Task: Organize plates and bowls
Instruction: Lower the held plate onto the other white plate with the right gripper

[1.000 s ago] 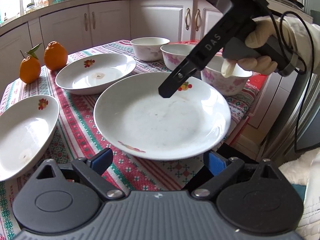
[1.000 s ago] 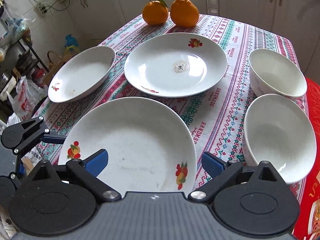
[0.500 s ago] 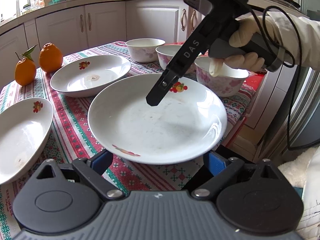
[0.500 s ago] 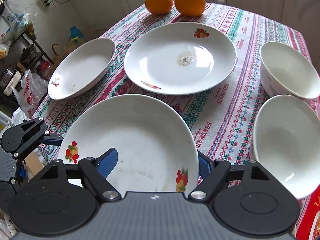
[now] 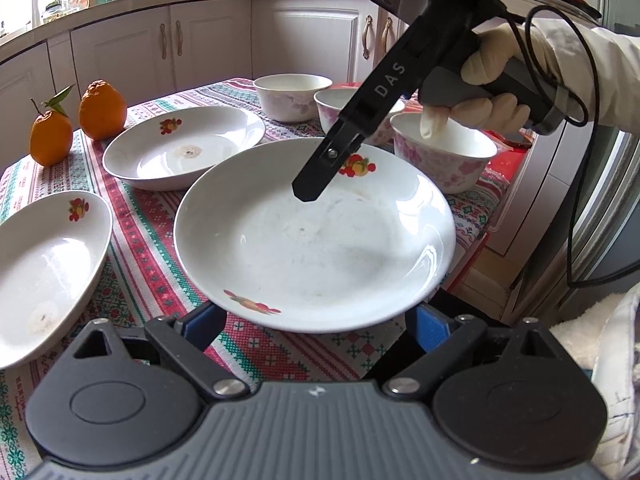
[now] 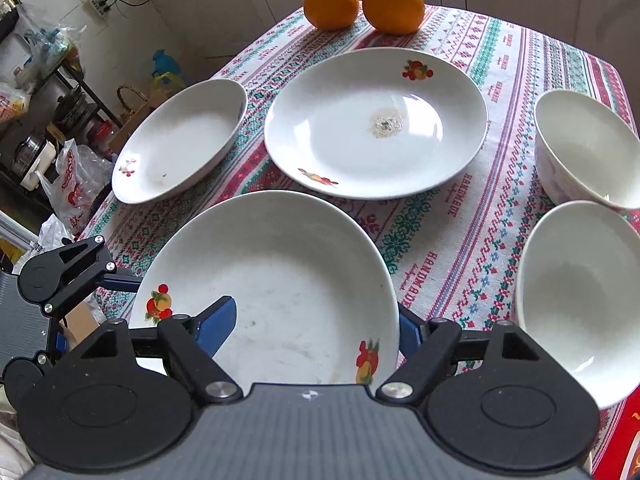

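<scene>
Left wrist view: left gripper [image 5: 316,320] is spread wide, blue pads low on either side of the big plate [image 5: 320,248]. The plate's near rim lies over the pad tips, and no squeeze is visible. This plate sits at the near edge of the table [image 5: 148,240], by its right corner. The right gripper [image 5: 312,188] comes down from the upper right in a gloved hand [image 5: 492,80], with one finger over the plate's far side, beside the fruit print. Second plate [image 5: 188,148] is mid-table and the third plate [image 5: 44,264] is at the left edge. Three bowls run along the right edge: far bowl [image 5: 294,94], middle bowl [image 5: 348,108], near bowl [image 5: 444,156]. Two oranges [image 5: 76,124] sit at the far left corner.

Right wrist view: the right gripper [image 6: 312,328] is about half closed and straddles the big plate's [image 6: 280,264] rim. One pad is inside the dish, the other outside the rim at right. I can't tell whether the pads actually bite. The left gripper [image 6: 64,268] shows at the plate's left side. The second plate [image 6: 376,124] and third plate [image 6: 180,140] are apart beyond it. Two bowls are at right, and the oranges [image 6: 364,0] are at the far edge.
</scene>
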`<state>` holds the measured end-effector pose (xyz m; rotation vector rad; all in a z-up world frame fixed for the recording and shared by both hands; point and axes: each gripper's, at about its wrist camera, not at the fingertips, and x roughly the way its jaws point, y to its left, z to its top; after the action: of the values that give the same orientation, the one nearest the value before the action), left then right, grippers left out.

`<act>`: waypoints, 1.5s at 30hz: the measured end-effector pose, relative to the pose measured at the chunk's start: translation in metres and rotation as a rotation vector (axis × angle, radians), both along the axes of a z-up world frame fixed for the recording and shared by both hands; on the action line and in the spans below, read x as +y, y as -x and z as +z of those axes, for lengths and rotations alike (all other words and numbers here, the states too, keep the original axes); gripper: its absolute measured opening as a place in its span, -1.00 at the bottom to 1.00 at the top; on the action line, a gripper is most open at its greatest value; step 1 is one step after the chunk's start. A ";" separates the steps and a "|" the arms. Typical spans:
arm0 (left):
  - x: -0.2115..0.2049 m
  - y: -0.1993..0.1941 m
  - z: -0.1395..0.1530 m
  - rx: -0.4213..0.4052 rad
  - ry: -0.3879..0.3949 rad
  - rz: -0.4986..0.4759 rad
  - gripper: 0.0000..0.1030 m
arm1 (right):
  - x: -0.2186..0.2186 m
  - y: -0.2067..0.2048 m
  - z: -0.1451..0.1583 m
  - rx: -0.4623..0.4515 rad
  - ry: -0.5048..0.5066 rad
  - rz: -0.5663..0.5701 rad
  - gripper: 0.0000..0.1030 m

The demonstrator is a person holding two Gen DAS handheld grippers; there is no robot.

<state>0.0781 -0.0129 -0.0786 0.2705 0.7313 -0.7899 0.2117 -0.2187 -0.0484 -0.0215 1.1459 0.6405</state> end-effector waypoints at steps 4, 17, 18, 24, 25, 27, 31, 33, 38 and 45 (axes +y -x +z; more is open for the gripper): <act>0.007 -0.001 0.009 -0.001 0.019 0.015 0.85 | 0.005 -0.002 0.010 -0.012 -0.007 0.002 0.66; 0.068 -0.012 0.038 -0.036 0.033 0.191 0.85 | 0.083 -0.040 0.041 -0.085 -0.032 0.152 0.66; 0.075 -0.013 0.039 -0.039 0.028 0.211 0.85 | 0.091 -0.045 0.042 -0.086 -0.038 0.167 0.66; 0.110 -0.018 0.042 -0.048 -0.003 0.318 0.85 | 0.143 -0.069 0.039 -0.093 -0.069 0.264 0.65; 0.114 -0.018 0.042 -0.049 -0.010 0.331 0.85 | 0.150 -0.073 0.037 -0.092 -0.072 0.276 0.65; 0.121 -0.020 0.040 -0.047 -0.020 0.357 0.85 | 0.163 -0.080 0.032 -0.086 -0.084 0.291 0.65; 0.131 -0.025 0.037 -0.036 -0.031 0.386 0.85 | 0.180 -0.091 0.022 -0.070 -0.097 0.306 0.65; 0.133 -0.027 0.035 -0.033 -0.035 0.391 0.85 | 0.185 -0.095 0.018 -0.065 -0.096 0.308 0.65; 0.135 -0.034 0.034 -0.027 -0.032 0.395 0.85 | 0.188 -0.104 0.012 -0.056 -0.103 0.297 0.65; 0.141 -0.044 0.032 -0.015 -0.019 0.402 0.85 | 0.189 -0.112 0.007 -0.051 -0.095 0.282 0.65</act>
<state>0.1224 0.1277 -0.0469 0.1388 0.7491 -0.3995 0.3234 -0.0296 -0.0409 -0.1197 1.0713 0.9392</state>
